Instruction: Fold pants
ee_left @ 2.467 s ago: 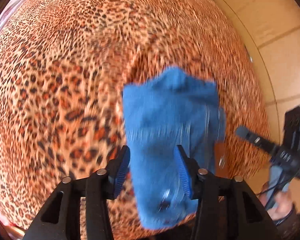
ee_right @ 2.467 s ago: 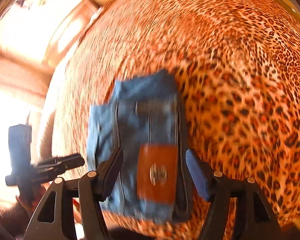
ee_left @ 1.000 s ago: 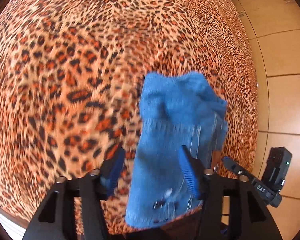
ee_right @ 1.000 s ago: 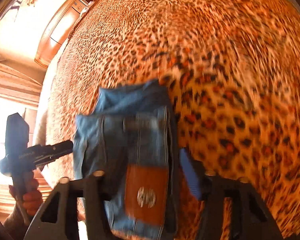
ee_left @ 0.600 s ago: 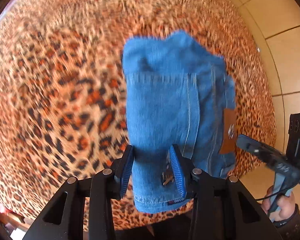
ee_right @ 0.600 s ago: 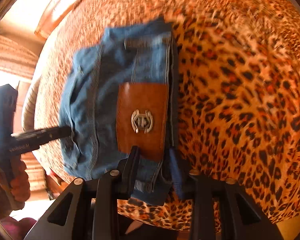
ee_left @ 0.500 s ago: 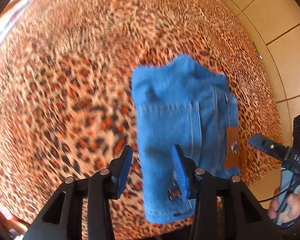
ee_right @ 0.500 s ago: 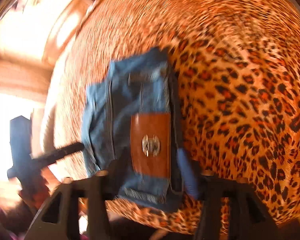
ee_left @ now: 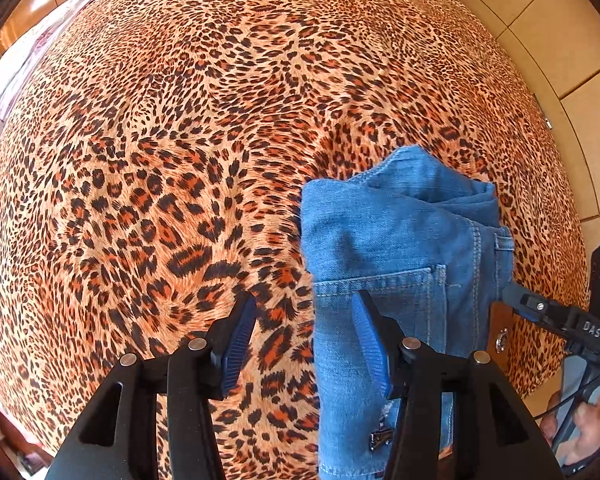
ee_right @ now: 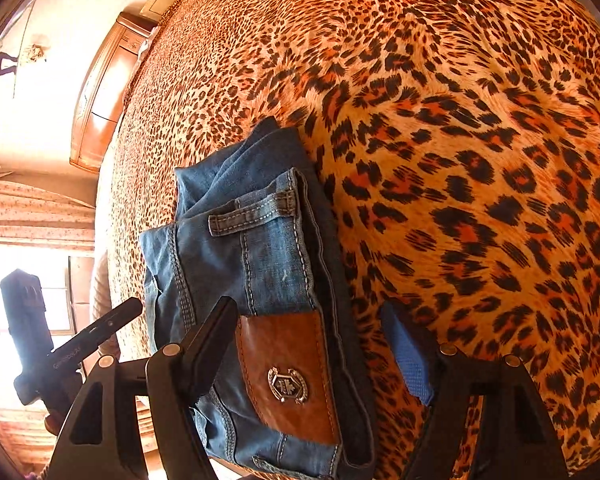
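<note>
Blue denim pants (ee_left: 400, 264) lie folded into a small stack near the front edge of a leopard-print bed (ee_left: 180, 160). In the right wrist view the pants (ee_right: 252, 248) show a belt loop and a brown leather patch (ee_right: 288, 372) with a metal badge. My left gripper (ee_left: 304, 340) is open and empty, hovering over the stack's left edge. My right gripper (ee_right: 316, 344) is open and empty above the patch end. The right gripper (ee_left: 556, 320) also shows at the right of the left wrist view, and the left gripper (ee_right: 100, 332) at the left of the right wrist view.
The leopard-print cover (ee_right: 460, 160) spreads widely beyond the pants. Tiled floor (ee_left: 560, 32) lies past the bed's right edge. A wooden headboard or cabinet (ee_right: 104, 92) and a curtain (ee_right: 32, 216) stand at the far left of the right wrist view.
Both grippers were narrowed around the folded pants about half a second ago. Now both are wide open and drawn back, and the pants lie still on the bed.
</note>
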